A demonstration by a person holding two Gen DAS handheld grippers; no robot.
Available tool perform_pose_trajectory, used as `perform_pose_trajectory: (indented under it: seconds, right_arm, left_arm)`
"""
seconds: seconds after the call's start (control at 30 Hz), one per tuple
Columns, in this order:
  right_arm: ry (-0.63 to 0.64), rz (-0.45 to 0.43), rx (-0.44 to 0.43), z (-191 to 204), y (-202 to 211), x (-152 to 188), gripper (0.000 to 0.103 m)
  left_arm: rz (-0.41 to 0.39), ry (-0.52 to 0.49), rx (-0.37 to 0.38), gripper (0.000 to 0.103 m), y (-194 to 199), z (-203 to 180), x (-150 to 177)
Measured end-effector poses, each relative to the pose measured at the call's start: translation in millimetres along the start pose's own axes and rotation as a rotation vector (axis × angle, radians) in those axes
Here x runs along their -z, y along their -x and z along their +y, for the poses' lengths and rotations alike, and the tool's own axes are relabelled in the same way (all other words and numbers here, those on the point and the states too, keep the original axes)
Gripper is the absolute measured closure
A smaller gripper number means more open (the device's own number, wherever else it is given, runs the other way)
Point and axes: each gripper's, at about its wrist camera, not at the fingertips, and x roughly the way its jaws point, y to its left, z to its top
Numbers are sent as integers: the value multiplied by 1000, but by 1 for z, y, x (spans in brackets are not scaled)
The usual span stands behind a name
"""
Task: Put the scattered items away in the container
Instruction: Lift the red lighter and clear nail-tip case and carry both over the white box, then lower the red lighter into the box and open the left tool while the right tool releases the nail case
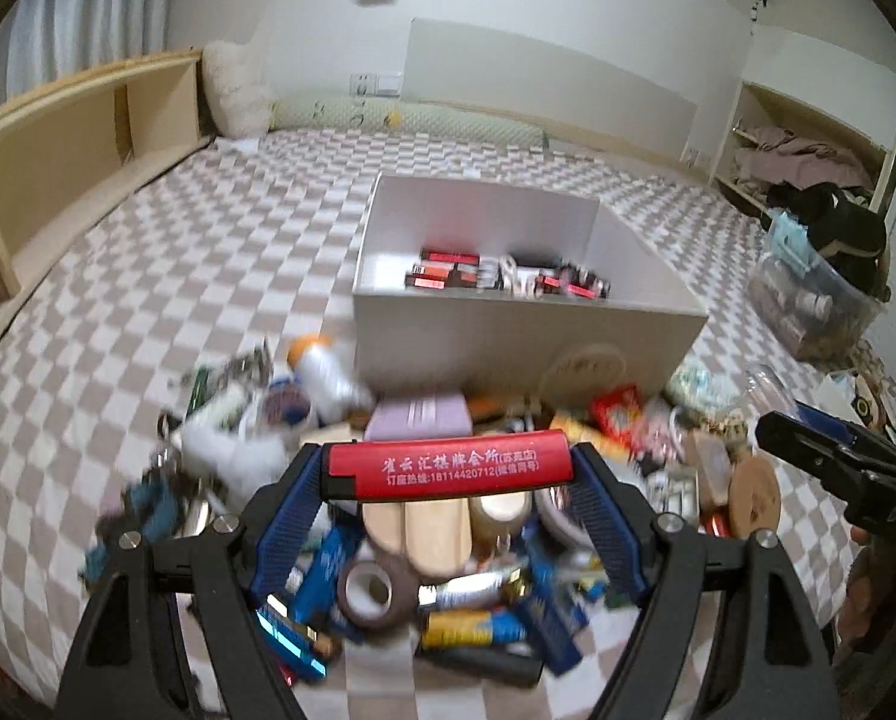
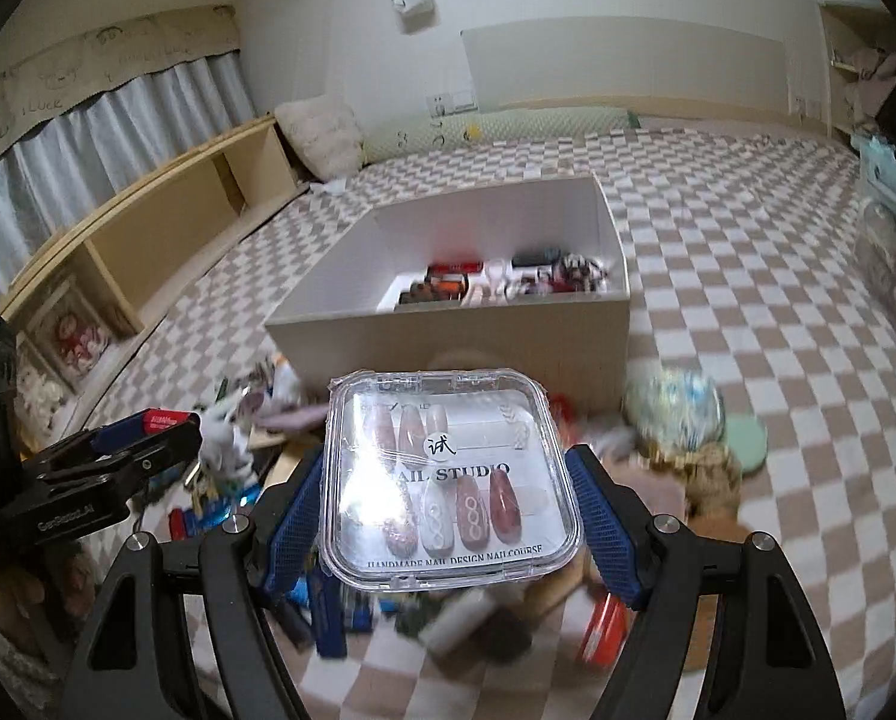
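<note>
My left gripper [image 1: 448, 474] clamps a red plastic lighter [image 1: 448, 467] crosswise between its blue pads; the white print on it is Chinese characters over the number 18114420712. My right gripper [image 2: 448, 495] grips a clear square plastic case of press-on nails [image 2: 448, 480], lettered "NAIL STUDIO" and "HANDMADE NAIL DESIGN NAIL COURSE". Both are held above the blurred heap of small items [image 1: 448, 570] on the beige-and-white checked bedcover [image 1: 207, 240]. Just beyond the heap stands the open white rectangular box [image 1: 526, 324], with a few small things already lying inside.
</note>
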Motion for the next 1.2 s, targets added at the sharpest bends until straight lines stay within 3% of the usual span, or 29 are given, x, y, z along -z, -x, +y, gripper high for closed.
perform_pose_trajectory:
  seconds: [0.5,1.2]
  right_arm:
    - [11,-91,-12,-5,-14,-75,25]
    - [-5,-82,-30,-26,-47,-149,25]
  left_arm:
    - [-112,-3,-2,22,-17,-2,-68]
    - [-123,-25,75,22,-51,-19,-131]
